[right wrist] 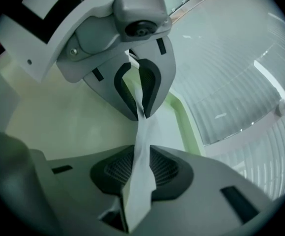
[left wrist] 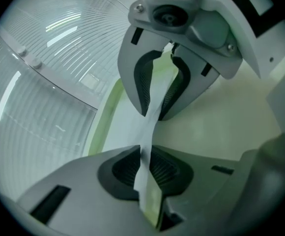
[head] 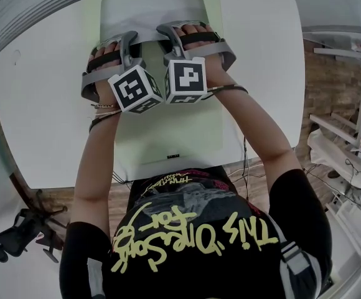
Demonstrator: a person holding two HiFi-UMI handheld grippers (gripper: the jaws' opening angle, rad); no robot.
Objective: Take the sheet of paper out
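A white sheet of paper (head: 149, 8) sticks out of the far end of a pale green folder (head: 168, 129) that lies on the white table. My left gripper (head: 129, 42) and right gripper (head: 171, 36) sit side by side at the sheet's near part. In the left gripper view the raised edge of the sheet (left wrist: 155, 102) runs between my left gripper's (left wrist: 143, 166) dark pads, which press on it from both sides. In the right gripper view the same sheet (right wrist: 141, 132) is pinched between my right gripper's (right wrist: 140, 168) pads. Each view shows the other gripper (left wrist: 159, 90) (right wrist: 137, 90) gripping the same ridge further along.
The white table (head: 37, 104) spreads wide to the left and right of the folder. A dark office chair (head: 18, 238) stands on the floor at the lower left. Shelves with cables (head: 348, 136) are at the right.
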